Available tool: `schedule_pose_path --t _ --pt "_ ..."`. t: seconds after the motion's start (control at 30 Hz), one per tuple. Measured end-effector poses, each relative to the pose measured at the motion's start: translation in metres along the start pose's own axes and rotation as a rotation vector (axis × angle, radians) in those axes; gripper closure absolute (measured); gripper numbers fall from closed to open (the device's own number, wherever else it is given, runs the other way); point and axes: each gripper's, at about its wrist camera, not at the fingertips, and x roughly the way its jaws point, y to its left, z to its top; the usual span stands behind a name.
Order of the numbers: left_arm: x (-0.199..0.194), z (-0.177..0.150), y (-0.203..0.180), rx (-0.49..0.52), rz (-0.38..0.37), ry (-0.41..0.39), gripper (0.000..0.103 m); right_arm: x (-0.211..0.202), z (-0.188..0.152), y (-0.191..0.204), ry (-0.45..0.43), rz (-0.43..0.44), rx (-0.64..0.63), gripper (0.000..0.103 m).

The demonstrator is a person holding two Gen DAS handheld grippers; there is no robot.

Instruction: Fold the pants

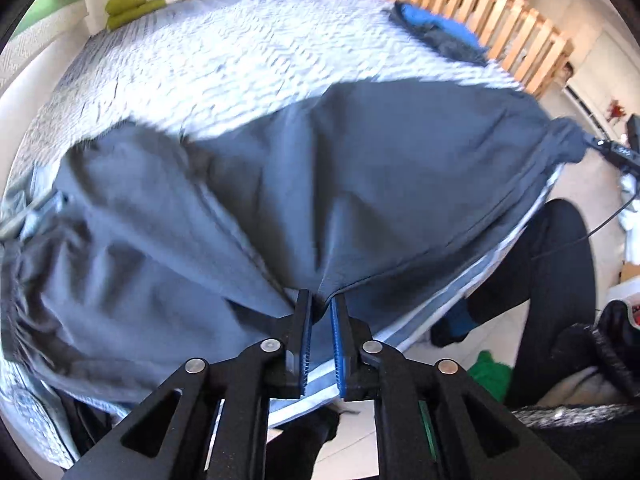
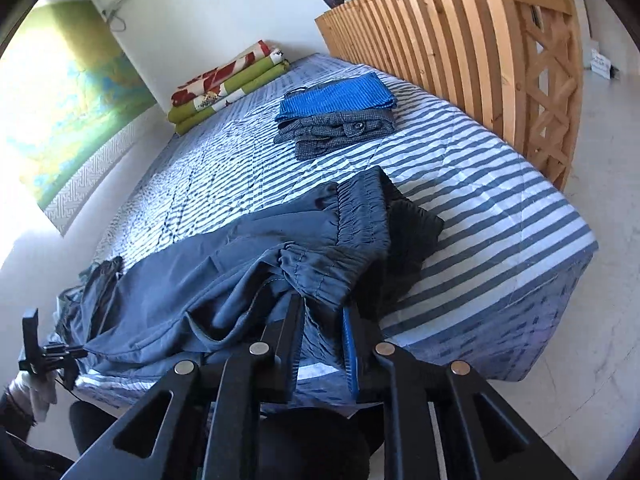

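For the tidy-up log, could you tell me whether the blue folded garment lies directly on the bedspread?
No, the blue garment lies on top of a grey folded one.

My left wrist view looks steeply down, close over the crumpled slate-grey fabric pants (image 1: 280,200) on the blue-and-white striped bed cover (image 1: 224,64). My right wrist view faces less steeply along the bed toward the slatted wooden headboard (image 2: 460,52). Both share the pants and the folded green floral blanket (image 2: 228,84).
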Motion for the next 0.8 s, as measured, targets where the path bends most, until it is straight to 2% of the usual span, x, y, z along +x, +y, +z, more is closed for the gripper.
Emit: schedule_pose_path --t 0.07,0.17,0.23,0.3,0.4,0.47,0.57,0.67,0.73,0.8 --pt "-0.006 0.013 -0.014 0.021 -0.062 -0.027 0.088 -0.004 0.002 -0.005 -0.01 0.03 0.043 0.082" --pt "-0.001 0.035 -0.048 0.093 -0.141 -0.047 0.088 -0.003 0.012 -0.017 -0.008 0.021 0.122 0.071" --pt "0.01 0.058 -0.077 0.161 -0.186 -0.055 0.086 0.005 0.023 -0.029 0.004 0.007 0.186 0.071" --pt "0.024 0.083 -0.111 0.231 -0.244 -0.054 0.081 0.014 0.032 -0.037 0.034 -0.024 0.227 0.071" --pt "0.042 0.111 -0.179 0.37 -0.283 -0.068 0.073 0.019 0.03 -0.048 0.065 -0.057 0.288 0.071" --pt "0.055 0.132 -0.22 0.465 -0.316 -0.07 0.062 0.016 0.021 -0.054 0.077 -0.068 0.304 0.071" --pt "0.069 0.156 -0.292 0.641 -0.319 -0.085 0.053 0.005 0.002 -0.057 0.088 -0.096 0.308 0.071" --pt "0.083 0.176 -0.345 0.78 -0.328 -0.066 0.043 -0.004 -0.015 -0.061 0.102 -0.045 0.336 0.071" --pt "0.096 0.186 -0.377 0.871 -0.308 -0.05 0.036 -0.006 -0.021 -0.057 0.109 -0.012 0.317 0.071" --pt "0.11 0.198 -0.404 0.919 -0.291 -0.031 0.03 -0.003 -0.023 -0.049 0.122 0.001 0.277 0.071"
